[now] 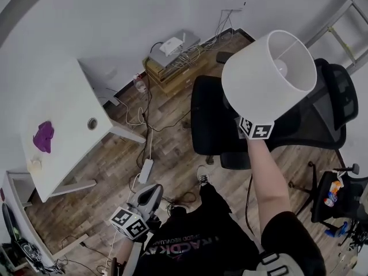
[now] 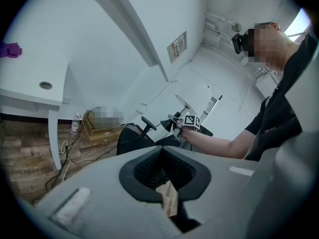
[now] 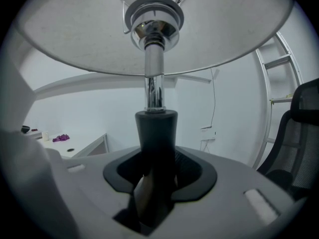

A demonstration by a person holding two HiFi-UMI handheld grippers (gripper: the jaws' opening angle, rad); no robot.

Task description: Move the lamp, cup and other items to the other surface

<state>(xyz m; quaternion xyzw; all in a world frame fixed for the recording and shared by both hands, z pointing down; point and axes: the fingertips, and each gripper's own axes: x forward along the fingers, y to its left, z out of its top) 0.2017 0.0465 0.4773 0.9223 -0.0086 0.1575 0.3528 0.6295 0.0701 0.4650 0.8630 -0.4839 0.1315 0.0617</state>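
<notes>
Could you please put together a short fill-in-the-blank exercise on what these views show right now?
1. The right gripper is shut on the lamp, whose shade is ____.
2. In the head view, the lamp is in front of a black office ____.
3. The left gripper holds ____.
4. A ____ thing lies on the white desk.

Missing words: white; chair; nothing; purple.
</notes>
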